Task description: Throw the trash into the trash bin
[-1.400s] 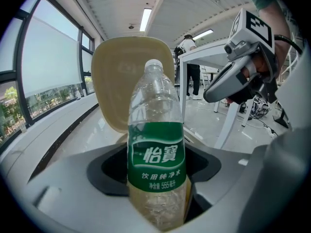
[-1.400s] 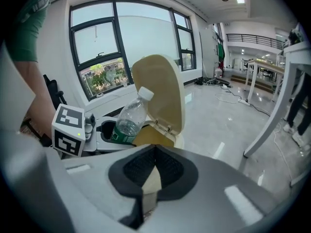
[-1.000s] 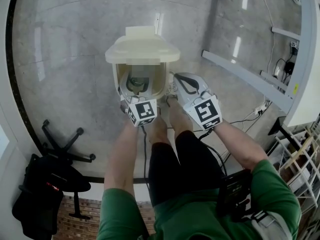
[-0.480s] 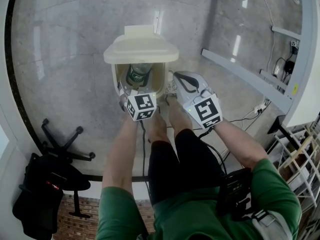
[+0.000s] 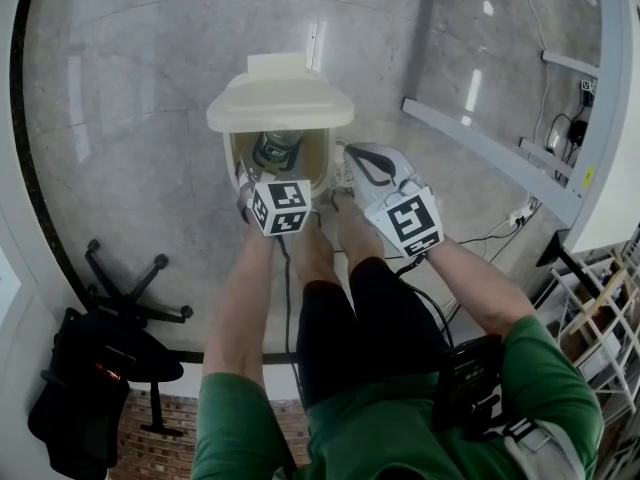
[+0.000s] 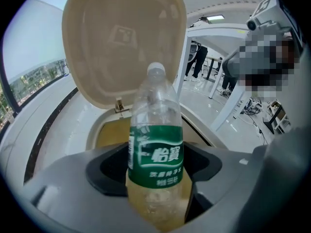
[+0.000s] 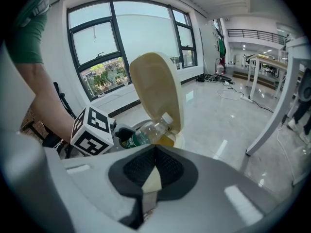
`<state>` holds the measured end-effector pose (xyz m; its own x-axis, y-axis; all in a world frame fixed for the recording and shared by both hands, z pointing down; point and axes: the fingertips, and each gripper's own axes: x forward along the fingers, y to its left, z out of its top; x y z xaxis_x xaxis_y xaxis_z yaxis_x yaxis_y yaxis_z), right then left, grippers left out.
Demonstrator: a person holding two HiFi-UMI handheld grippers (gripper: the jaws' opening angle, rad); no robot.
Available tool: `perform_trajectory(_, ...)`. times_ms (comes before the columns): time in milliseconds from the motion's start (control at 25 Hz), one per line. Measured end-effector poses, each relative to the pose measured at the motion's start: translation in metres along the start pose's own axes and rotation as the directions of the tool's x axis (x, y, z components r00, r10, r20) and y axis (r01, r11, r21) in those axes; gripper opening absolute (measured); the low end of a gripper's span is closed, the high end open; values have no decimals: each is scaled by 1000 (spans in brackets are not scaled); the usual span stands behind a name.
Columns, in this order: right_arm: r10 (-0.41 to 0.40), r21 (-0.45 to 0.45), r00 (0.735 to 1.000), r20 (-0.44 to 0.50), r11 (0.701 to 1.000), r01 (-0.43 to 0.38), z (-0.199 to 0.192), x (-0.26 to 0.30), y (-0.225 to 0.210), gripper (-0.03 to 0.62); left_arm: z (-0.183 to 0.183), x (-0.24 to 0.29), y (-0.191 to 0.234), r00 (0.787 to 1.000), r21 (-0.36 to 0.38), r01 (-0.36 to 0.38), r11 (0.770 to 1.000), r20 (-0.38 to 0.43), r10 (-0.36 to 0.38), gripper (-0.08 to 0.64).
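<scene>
Cream plastic makes up the trash bin, whose lid stands raised over the opening. The left hand-held gripper is clamped on a clear bottle with a green label, gripped low on its body, and the bottle sits right over the mouth of the bin with its cap end toward the lid. The right hand-held gripper waits just beside the bin's right rim with its jaws together, holding nothing.

As I see it, the danger is letting go while the bottle lies across the rim (it could tip out onto the floor), or knocking the cap against the lid. The opening is narrow. Around the bin the floor lies open, and the frame legs on the right stand well apart.
</scene>
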<state>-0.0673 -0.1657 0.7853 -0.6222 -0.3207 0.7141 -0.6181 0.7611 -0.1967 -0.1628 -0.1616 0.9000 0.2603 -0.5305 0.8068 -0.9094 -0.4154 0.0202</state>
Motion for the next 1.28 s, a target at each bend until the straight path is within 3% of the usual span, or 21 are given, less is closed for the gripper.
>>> perform_trajectory(520,-7,15,1000,2,1000,7,7,1,-6,3,13,-5,8,1000,3,-9,1000,13,9,355)
perform_trajectory(720,-5,8,1000,10,1000,5,21,-8,-1,3,30,-39,23,993,-30,-87,996,72,89,237)
perform_trajectory(1000,-8,-4,999,42,1000,8,59,-42,10,3,68,-120,47,963,-140,-189,972,166,211,47)
perform_trajectory(1280,-22,-4,995,98,1000,22,106,-90,27,3,125,-196,48,932,-163,-200,966,272,238,8)
